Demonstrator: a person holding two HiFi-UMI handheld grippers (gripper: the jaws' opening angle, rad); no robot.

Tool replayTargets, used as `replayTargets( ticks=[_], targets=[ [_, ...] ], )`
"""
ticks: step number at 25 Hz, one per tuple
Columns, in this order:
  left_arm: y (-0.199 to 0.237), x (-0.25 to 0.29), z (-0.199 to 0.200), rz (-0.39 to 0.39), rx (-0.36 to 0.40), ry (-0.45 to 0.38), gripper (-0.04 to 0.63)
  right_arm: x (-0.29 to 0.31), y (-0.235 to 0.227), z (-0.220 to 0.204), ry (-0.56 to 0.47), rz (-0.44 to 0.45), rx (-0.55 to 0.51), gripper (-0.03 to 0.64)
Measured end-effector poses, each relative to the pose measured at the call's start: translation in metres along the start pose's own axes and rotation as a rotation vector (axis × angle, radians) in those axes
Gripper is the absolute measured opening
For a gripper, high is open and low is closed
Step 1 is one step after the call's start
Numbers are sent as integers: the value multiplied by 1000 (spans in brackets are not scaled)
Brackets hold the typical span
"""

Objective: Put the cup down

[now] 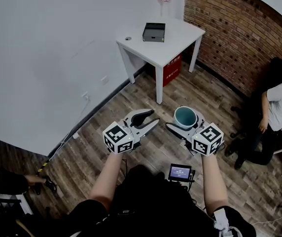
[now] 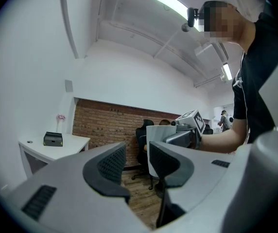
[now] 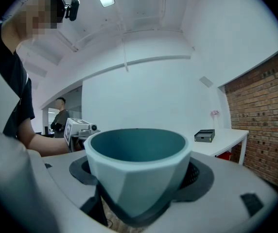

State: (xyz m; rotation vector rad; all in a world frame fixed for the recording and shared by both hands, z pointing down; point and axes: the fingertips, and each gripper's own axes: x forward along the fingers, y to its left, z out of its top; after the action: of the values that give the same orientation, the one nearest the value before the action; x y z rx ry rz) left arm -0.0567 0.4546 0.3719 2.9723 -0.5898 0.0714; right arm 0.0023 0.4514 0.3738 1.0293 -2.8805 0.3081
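- Your right gripper (image 1: 184, 122) grips the pale, teal-lined cup (image 3: 136, 164) upright between its jaws, held over the wooden floor (image 1: 94, 149).
- Your left gripper (image 1: 152, 117) is released: jaws apart, nothing between them.
- The white table (image 1: 180, 41) stands well apart, near the brick wall (image 1: 239, 33).

Indoor room of the office or studio type. Plain white walls (image 1: 57, 43) meet one wall of exposed red brick (image 1: 239, 28), and the floor (image 1: 106, 127) is wood-look plank. A small white table (image 1: 173, 38) stands in the corner, carrying a black box (image 1: 154, 32), with a red box (image 1: 172, 69) beneath it. A person (image 1: 279, 107) sits beside the brick wall. Strip lights (image 2: 168, 3) run along the white ceiling, and a socket (image 1: 86, 96) sits low on the white wall.
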Motion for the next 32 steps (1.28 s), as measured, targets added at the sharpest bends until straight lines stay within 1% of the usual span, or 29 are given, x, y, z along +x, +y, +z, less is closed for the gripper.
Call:
replayTargets(
  ticks=[10, 18, 25, 32],
  targets=[
    [19, 17, -9, 23, -7, 6, 143, 10, -23, -12, 21, 26, 9, 403],
    [58, 39, -17, 6, -20, 5, 143, 30, -60, -15, 27, -3, 17, 403],
    [104, 66, -16, -22, -27, 5, 142, 54, -107, -10, 29, -38, 31, 403],
    [172, 80, -9, -34, -41, 7, 142, 105, -154, 5, 31, -67, 45, 403]
  ],
)
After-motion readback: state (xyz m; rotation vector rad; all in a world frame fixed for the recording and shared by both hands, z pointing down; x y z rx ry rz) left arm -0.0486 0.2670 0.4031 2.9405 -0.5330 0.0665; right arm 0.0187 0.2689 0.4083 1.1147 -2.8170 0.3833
